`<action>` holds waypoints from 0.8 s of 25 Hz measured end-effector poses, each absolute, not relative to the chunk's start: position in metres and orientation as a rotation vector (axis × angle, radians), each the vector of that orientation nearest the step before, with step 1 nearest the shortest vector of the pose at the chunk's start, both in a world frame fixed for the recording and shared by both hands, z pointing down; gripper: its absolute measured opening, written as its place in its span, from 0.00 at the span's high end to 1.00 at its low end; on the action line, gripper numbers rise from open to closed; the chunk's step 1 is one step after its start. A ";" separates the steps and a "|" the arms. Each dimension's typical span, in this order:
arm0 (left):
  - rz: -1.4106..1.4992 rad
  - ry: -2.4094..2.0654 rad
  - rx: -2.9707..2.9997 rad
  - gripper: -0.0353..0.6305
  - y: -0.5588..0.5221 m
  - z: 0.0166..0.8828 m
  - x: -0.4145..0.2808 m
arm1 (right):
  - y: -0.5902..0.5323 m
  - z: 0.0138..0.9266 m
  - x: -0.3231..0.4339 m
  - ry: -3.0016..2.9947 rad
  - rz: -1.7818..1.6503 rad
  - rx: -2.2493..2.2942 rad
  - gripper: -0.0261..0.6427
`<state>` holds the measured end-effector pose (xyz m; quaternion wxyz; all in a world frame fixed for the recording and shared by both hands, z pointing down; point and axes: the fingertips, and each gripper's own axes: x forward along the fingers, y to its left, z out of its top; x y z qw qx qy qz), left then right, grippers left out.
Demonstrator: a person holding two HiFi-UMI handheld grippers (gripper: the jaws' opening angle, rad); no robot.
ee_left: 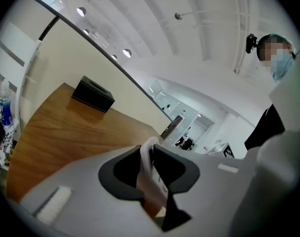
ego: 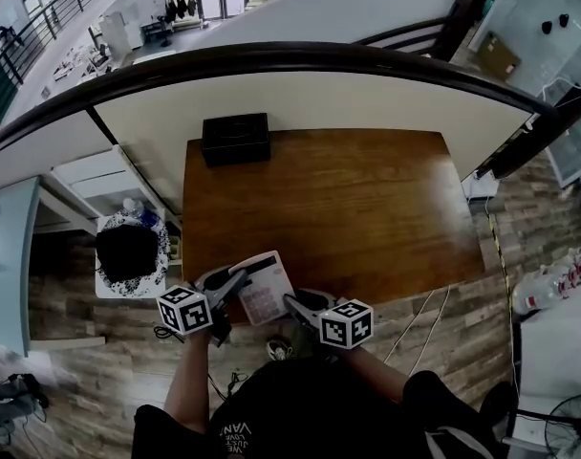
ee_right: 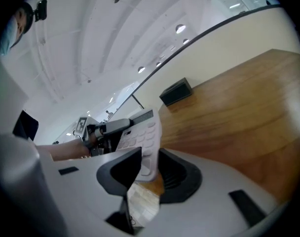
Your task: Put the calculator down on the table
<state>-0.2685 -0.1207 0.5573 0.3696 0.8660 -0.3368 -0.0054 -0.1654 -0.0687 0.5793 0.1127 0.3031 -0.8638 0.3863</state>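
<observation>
Left gripper [ego: 235,283] and right gripper [ego: 295,304] both pinch the calculator [ego: 264,288] at the counter's [ego: 348,199] near edge; releasing here risks it tipping off.

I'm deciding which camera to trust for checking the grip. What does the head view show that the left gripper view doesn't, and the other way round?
Only the head view: the calculator's whole key face, the right claw's grip on its other side, and the floor around the table.

Only the left gripper view: the left claw's pads clamped on the calculator's edge up close, and the ceiling lights.

Both: the wooden table and the black box at its far edge.
</observation>
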 end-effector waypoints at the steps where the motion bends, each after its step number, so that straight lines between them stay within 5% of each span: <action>1: -0.003 -0.856 2.232 0.82 -0.127 0.559 -0.267 | -0.073 0.581 -0.165 -2.530 1.134 0.899 0.81; 20: 0.124 -0.860 2.329 0.81 -0.268 0.583 -0.244 | -0.205 0.612 -0.153 -2.460 1.133 0.930 0.81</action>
